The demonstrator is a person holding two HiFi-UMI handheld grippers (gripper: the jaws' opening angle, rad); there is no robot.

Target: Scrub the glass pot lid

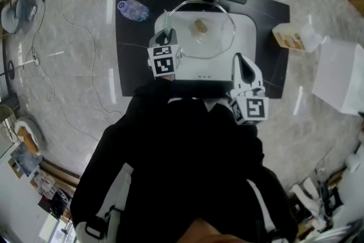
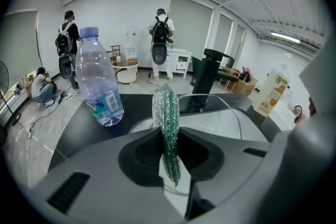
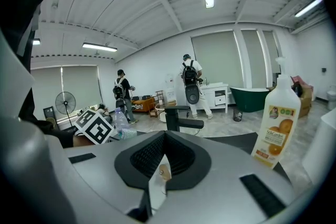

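With left gripper (image 2: pixel 169 157) jaws clamped on the green scrubber (image 2: pixel 165 110) and right gripper (image 3: pixel 156 178) jaws shut, seemingly empty, press the scrubber flat on the glass pot lid (image 1: pixel 216 40) lying in the white sink (image 1: pixel 245 37), circling from near rim toward knob (image 1: pixel 200 25).

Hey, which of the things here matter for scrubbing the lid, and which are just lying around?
For the job: glass pot lid, scrubber held in left gripper, sink, probably the detergent bottle.
Lying about: water bottle, white box.
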